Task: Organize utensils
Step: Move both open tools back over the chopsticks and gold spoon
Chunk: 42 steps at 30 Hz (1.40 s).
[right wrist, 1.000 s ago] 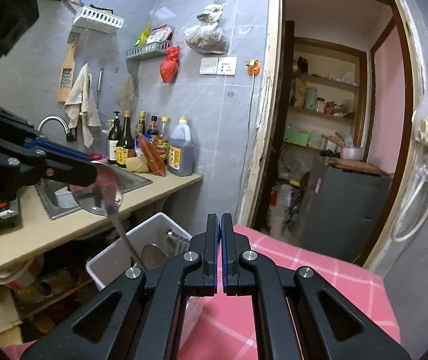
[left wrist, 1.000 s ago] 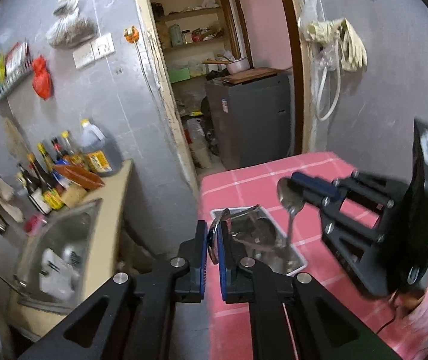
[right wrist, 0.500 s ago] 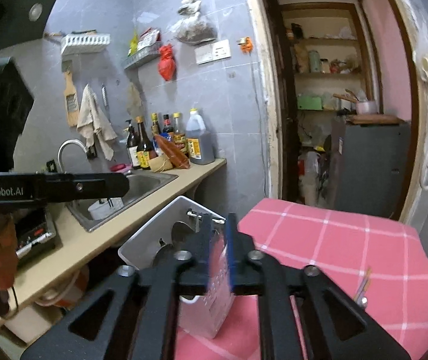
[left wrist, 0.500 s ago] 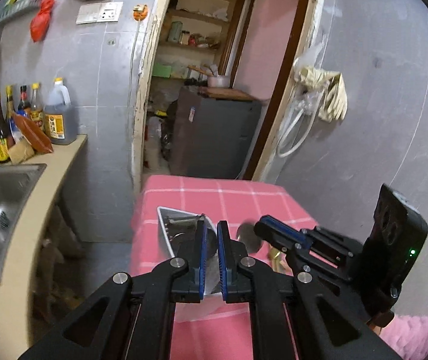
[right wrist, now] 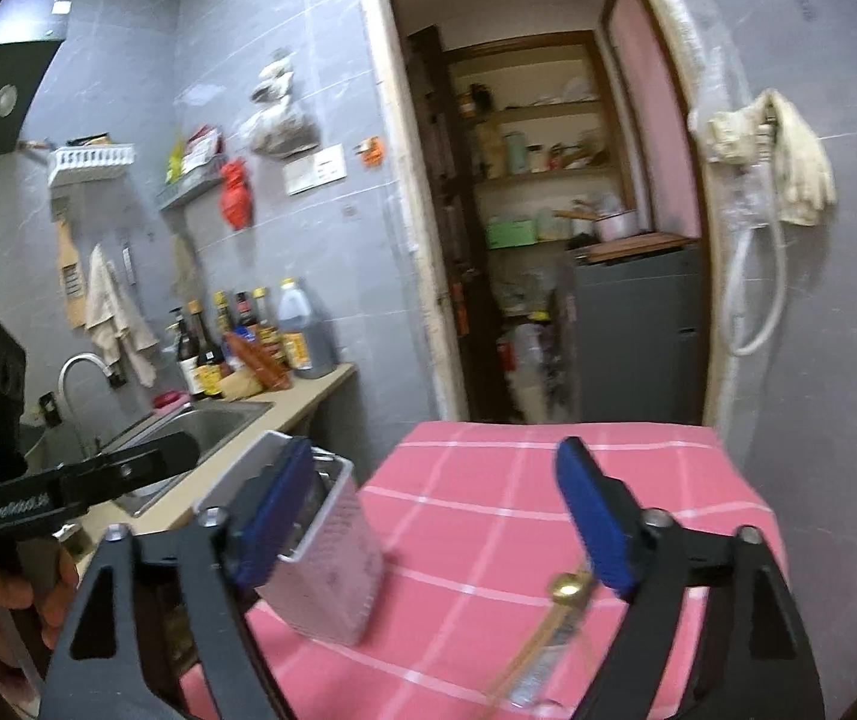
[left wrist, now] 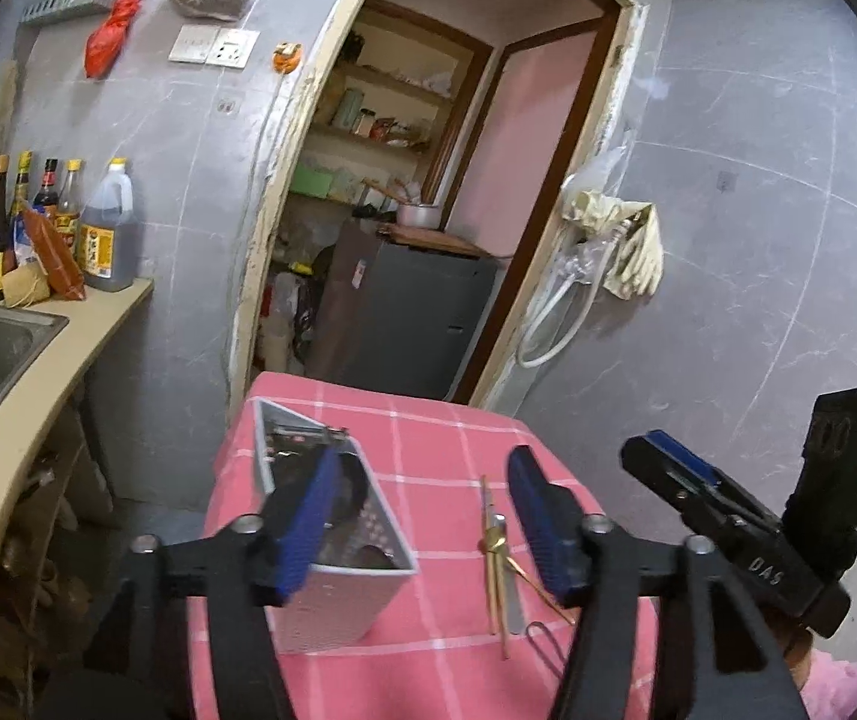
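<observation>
While both sets of fingers have just been spreading apart, nothing is pinched between either pair. The left gripper (left wrist: 422, 516) stands fairly wide over the bench (left wrist: 446, 438) with its pink checked cloth. Its left finger (left wrist: 302, 522) overlaps the white perforated holder (left wrist: 338, 600), where dark utensils lie inside. A small bundle of gold utensils (left wrist: 494, 564) lies flat on the cloth just inside its right finger. The right gripper (right wrist: 446, 516) gapes wider, with the holder (right wrist: 332, 582) beside its left finger and the gold bundle (right wrist: 554, 618) below its right finger.
</observation>
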{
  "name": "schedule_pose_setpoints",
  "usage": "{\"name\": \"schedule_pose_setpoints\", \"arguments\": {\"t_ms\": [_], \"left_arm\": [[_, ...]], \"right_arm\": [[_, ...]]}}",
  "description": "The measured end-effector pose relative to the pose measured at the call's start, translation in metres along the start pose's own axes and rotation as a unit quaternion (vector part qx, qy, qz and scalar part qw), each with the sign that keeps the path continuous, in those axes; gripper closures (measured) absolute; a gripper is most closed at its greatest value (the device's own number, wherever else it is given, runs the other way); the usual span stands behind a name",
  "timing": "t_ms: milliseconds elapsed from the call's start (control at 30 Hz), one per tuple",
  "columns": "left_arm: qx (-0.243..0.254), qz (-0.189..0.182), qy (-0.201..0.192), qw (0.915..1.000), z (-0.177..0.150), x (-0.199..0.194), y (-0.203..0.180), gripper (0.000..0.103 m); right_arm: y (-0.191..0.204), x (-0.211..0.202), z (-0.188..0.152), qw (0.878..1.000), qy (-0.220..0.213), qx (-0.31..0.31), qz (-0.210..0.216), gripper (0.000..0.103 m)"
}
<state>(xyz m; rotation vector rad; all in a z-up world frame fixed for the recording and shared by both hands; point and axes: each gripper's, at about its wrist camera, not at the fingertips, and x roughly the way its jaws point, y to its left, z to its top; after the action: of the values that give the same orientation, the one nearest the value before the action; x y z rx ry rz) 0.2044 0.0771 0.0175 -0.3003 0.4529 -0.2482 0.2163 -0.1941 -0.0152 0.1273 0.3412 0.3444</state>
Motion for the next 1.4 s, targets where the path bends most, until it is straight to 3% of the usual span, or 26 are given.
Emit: {"name": "schedule_pose_setpoints", "arguments": {"t_ms": [167,367,633,833,1133,1400], "left_arm": [[0.025,-0.007,-0.02,0.9995,-0.019,0.0,-0.029,0.015],[0.038,-0.013,-0.029,0.9988,-0.043,0.008,-0.054,0.006],[0.043,-0.002,-0.031,0.9986,-0.073,0.029,-0.078,0.002],[0.048,0.013,0.007,0.9987,-0.094,0.056,-0.091,0.001],[0.047,0.039,0.067,0.9959,-0.117,0.101,-0.094,0.001],[0.019,0.044,0.126,0.9909,-0.128,0.134,-0.08,0.003]], "right_arm": [[-0.025,-0.025,-0.013,1.0,-0.008,0.001,-0.03,0.001],[-0.051,-0.044,-0.032,0.998,0.0,-0.001,-0.055,0.001],[-0.09,-0.05,-0.053,0.997,0.008,0.007,-0.079,0.001],[-0.121,-0.035,-0.071,0.996,0.036,0.015,-0.077,0.001],[-0.157,0.006,-0.1,0.995,0.082,0.028,-0.046,0.001],[-0.163,0.042,-0.116,0.989,0.142,0.036,0.006,0.002]]}}
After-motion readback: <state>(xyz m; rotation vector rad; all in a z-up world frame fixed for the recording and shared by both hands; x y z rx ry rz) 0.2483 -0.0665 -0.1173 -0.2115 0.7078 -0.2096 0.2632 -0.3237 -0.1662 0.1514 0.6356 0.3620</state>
